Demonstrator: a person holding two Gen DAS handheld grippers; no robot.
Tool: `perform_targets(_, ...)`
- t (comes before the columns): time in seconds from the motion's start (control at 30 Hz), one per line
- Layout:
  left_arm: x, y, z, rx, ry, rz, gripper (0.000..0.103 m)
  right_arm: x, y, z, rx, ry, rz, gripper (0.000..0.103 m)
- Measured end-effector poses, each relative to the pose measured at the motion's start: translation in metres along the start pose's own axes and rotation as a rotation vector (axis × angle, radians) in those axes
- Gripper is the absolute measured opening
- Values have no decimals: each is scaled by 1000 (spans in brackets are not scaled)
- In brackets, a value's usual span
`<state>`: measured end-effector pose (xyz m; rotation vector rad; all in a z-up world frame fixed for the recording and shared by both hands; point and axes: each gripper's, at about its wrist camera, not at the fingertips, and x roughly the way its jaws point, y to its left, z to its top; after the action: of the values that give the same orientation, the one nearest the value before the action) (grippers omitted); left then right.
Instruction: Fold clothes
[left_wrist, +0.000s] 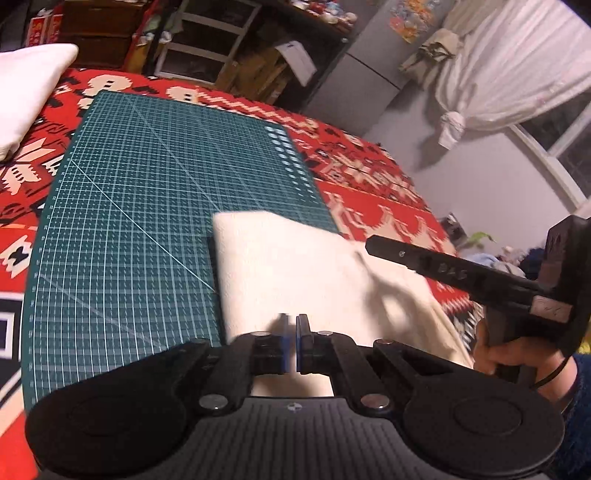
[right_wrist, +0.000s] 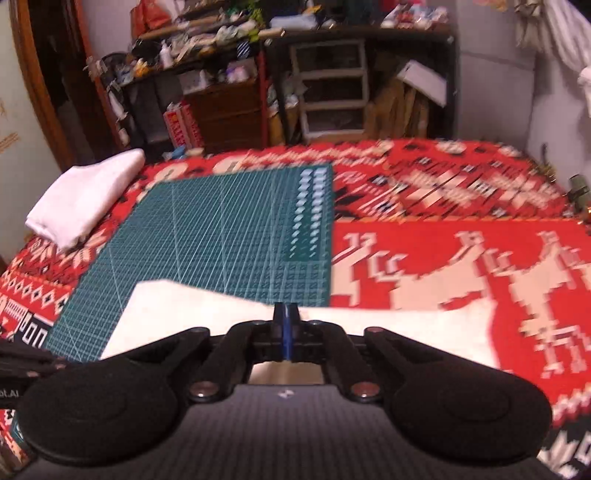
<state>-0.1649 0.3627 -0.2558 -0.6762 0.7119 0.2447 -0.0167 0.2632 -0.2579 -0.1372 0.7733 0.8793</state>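
From your left wrist camera, the cream cloth (left_wrist: 295, 273) lies straight ahead of your left gripper (left_wrist: 293, 341), spread over the near right corner of the green cutting mat (left_wrist: 147, 206) and spilling right onto the red patterned blanket (left_wrist: 369, 184). Its jaws are together and the cloth runs under them, though whether fabric is pinched is hard to tell. Your right gripper (left_wrist: 373, 245) comes in from the right, over the cloth's far right part, with your hand (left_wrist: 517, 354) behind it.

From your right wrist camera, the cream cloth (right_wrist: 207, 306) stretches left to right across the frame, its long axis crosswise to your right gripper (right_wrist: 285, 317). These jaws are closed too, right at the cloth's far edge; a hold on it looks likely but is not certain. A folded white cloth (right_wrist: 85, 199) sits well apart at the mat's (right_wrist: 229, 229) far left.

Both hands sit along the near side, so the fold probably goes away from you.
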Motion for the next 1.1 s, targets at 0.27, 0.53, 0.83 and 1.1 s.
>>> perform_targets(0.27,-21,-9,-47,39,66,-38,3,-60,14,-52,-11,121,123,2)
perform_targets(0.53,-43,-16,-74,103,62,23,3,-99,-3,-100,50,153,103,0)
perform_targets(0.83,-32,-36,-86,188,83,54,3,-105,43,-106,-61,146,96,6)
perform_targets(1.1,-42,-34,-88,116,61,18,5,-146,-17,-115,115,71,18,9)
